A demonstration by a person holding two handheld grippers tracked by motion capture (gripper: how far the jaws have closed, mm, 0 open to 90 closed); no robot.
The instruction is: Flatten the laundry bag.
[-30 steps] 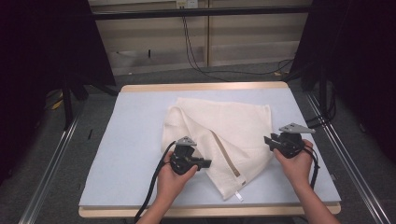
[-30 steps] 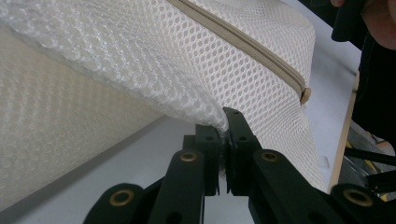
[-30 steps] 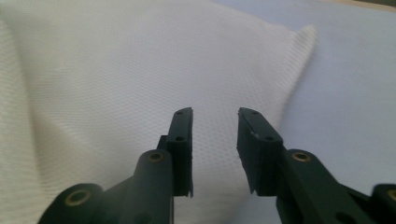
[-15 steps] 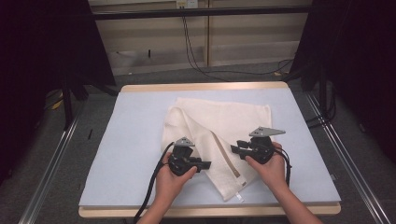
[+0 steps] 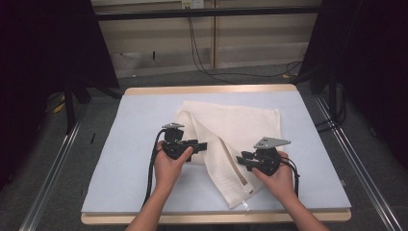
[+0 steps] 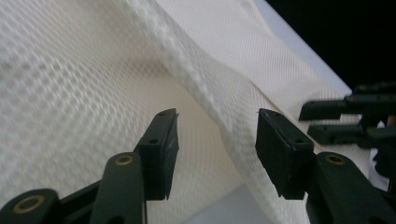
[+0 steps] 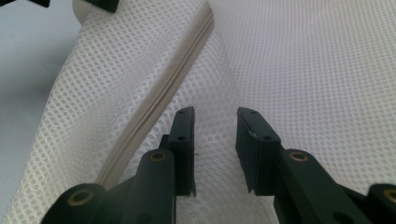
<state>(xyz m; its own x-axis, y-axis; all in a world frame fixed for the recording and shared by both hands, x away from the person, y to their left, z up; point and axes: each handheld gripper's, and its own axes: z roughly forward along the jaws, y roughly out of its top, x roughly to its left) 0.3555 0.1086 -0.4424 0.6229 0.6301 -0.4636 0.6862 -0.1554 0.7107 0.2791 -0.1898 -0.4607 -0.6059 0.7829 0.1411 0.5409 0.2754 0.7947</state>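
The cream mesh laundry bag (image 5: 226,139) lies folded on the pale blue table mat (image 5: 130,125), zipper (image 7: 154,100) showing; the left gripper (image 5: 201,145), jaws just opening, grips nothing; the right gripper (image 5: 240,161), jaws narrowing, stands over the mesh unclamped; a small label (image 5: 246,205) at the bag's corner is unreadable.

no text, label, brand, number or sign can be read in any of the views. a small white tag (image 5: 247,205) hangs at the 6 o'clock corner of the cream mesh laundry bag (image 5: 240,127), but it is too small to show any print.
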